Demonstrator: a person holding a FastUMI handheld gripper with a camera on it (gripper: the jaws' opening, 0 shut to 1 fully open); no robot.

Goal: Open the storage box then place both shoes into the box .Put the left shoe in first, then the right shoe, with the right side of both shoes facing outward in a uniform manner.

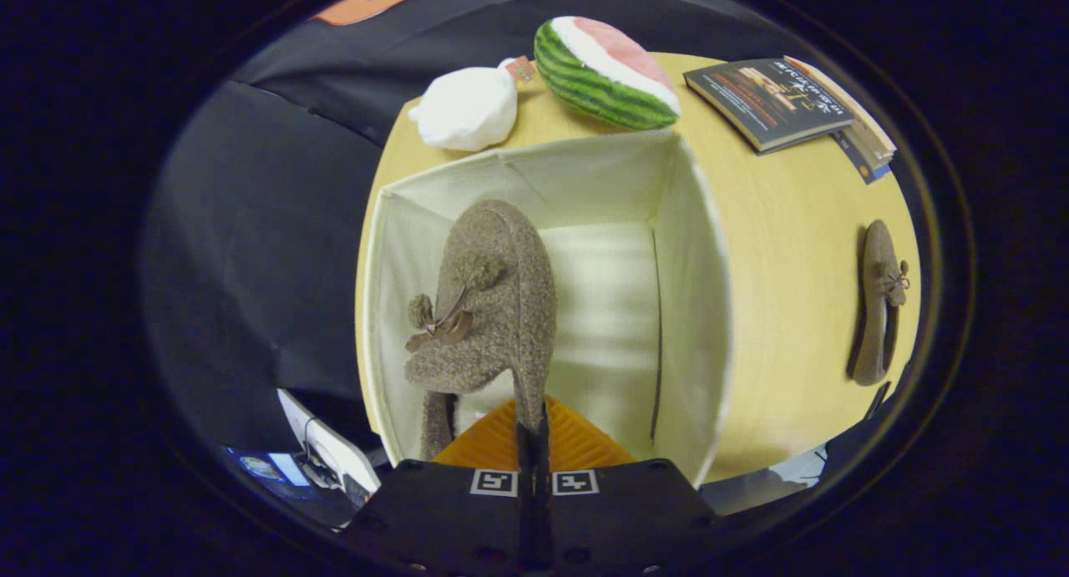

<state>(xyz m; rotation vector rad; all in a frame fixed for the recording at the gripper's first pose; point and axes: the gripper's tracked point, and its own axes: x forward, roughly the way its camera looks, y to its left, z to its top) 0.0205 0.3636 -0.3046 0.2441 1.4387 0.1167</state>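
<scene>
In the lower middle of the frame the gripper [532,431] has its two fingers drawn almost together, pinching the thin back edge of a fuzzy brown shoe [493,301] between them. The shoe hangs over the open storage box [697,310], toe pointing up toward the centre of the frame, its small bow and pompoms turned toward the left side of the picture. Whether its lower part touches the floor of the box cannot be told, since the fingers and the shoe itself cover that spot. The box is a pale fabric cube with its top open, taking up the centre of the frame; its inner walls and light floor are plainly visible to the right of the held shoe. It stands on a round wooden table [793,251]. At the right of the frame, well apart from the box, the second shoe [879,306] lies on the table top, lengthwise toward the camera, its little bow facing right. In the upper middle, just beyond the far wall of the box, a watermelon-slice plush [603,72] rests beside a white plush toy [468,109] to its left. At the upper right two books [772,101] lie stacked near the table's edge.
</scene>
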